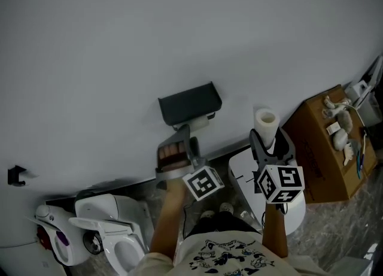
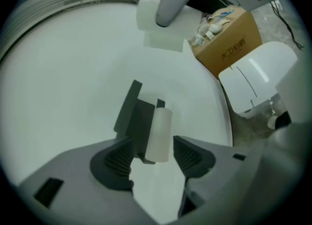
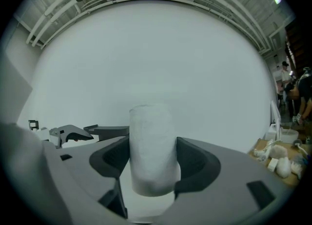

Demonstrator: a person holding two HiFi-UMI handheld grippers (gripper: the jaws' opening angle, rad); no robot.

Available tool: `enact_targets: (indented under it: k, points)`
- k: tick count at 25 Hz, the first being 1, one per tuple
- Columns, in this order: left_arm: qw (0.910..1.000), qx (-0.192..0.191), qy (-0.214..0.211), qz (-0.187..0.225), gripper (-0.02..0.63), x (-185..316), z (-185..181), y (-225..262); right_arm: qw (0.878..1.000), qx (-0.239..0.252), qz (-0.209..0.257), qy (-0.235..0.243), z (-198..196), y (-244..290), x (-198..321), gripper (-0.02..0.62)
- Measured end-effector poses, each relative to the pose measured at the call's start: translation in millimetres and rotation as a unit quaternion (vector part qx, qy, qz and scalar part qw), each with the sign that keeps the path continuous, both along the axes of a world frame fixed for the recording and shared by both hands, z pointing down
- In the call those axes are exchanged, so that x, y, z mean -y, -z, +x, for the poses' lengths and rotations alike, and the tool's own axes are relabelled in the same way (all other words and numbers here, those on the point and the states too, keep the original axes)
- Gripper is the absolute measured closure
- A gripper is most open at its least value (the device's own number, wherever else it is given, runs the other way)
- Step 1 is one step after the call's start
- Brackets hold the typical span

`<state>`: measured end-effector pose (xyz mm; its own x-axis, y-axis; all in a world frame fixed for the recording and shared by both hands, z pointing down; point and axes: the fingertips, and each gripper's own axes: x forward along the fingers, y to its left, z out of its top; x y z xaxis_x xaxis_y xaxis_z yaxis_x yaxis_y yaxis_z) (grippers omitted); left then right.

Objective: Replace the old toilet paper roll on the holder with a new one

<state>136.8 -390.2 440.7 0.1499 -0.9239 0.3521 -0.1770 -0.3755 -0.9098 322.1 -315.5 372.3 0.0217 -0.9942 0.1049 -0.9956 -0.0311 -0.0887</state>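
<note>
A black holder (image 1: pixel 190 104) with a flat lid hangs on the pale wall, the old white roll (image 1: pixel 201 123) just under it. My left gripper (image 1: pixel 187 141) reaches up below it. In the left gripper view the old roll (image 2: pixel 158 134) lies on the holder (image 2: pixel 138 121) just past the open left gripper (image 2: pixel 152 156), a gap showing on each side. To the right, my right gripper (image 1: pixel 269 141) holds the new roll (image 1: pixel 266 123) upright; in the right gripper view the right gripper (image 3: pixel 152 158) is shut on the new roll (image 3: pixel 151 146).
A brown cardboard box (image 1: pixel 323 149) with small items stands at the right by the wall. A white toilet tank (image 1: pixel 245 170) sits below the right gripper. Another white toilet (image 1: pixel 114 239) is at lower left, and a small black hook (image 1: pixel 17 175) is on the wall.
</note>
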Motion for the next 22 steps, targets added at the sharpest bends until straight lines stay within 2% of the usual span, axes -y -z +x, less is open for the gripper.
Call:
enact_targets:
  k: [3,8,12,13,17,22]
  points:
    - [0.9996,0.017,-0.002,-0.024,0.359,6.2,8.1,-15.0,1.000,-0.002,-0.001,-0.003,7.2,-0.7,1.9,0.290]
    - [0.9992,0.030,0.004,-0.026,0.359,23.1,14.9,-22.2,1.000,0.001,-0.005,-0.008,20.8,-4.4,5.6,0.290]
    - [0.9980,0.037,0.010,-0.050,0.367,29.2,22.1,-34.5,1.000,0.003,-0.010,-0.013,33.0,-8.6,8.1,0.290]
    - [0.9980,0.043,0.013,-0.045,0.373,30.4,22.4,-35.6,1.000,0.004,-0.010,-0.014,35.3,-9.3,8.8,0.290]
    - [0.9951,0.093,0.028,0.021,0.414,38.9,15.2,-24.7,1.000,0.008,-0.012,-0.018,42.5,-12.7,11.8,0.290]
    - [0.9968,0.076,0.025,0.011,0.420,37.4,20.6,-27.8,1.000,0.009,-0.016,-0.022,53.6,-18.2,13.7,0.290]
